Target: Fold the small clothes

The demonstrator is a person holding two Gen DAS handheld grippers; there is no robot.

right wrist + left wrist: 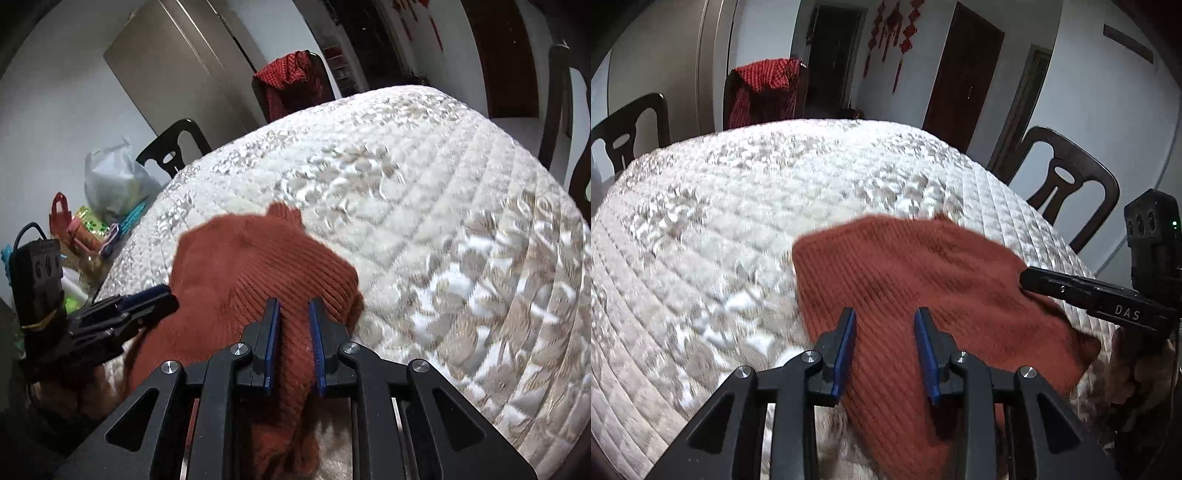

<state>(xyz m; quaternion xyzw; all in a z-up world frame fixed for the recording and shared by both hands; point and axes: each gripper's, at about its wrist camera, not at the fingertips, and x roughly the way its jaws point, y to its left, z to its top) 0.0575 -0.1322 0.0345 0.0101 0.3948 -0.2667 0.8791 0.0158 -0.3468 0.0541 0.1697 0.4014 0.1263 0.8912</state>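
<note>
**Rust knit on quilted table**

Quilted white floral table cover (720,221) bears a rust-red ribbed knit garment (905,266) at its near edge. Left gripper (885,314) stands open over it; right gripper (294,306) pinches a fold. Far left, a white plastic bag (110,177) sits bulging, contents hidden.

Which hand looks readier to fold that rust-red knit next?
Probably the right tool: it pinches a ridge of the rust-red knit. The left tool stands open over it.

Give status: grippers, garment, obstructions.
Right gripper shut on rust knit garment. Left gripper open over it. Quilted table cover: nothing blocking.
</note>
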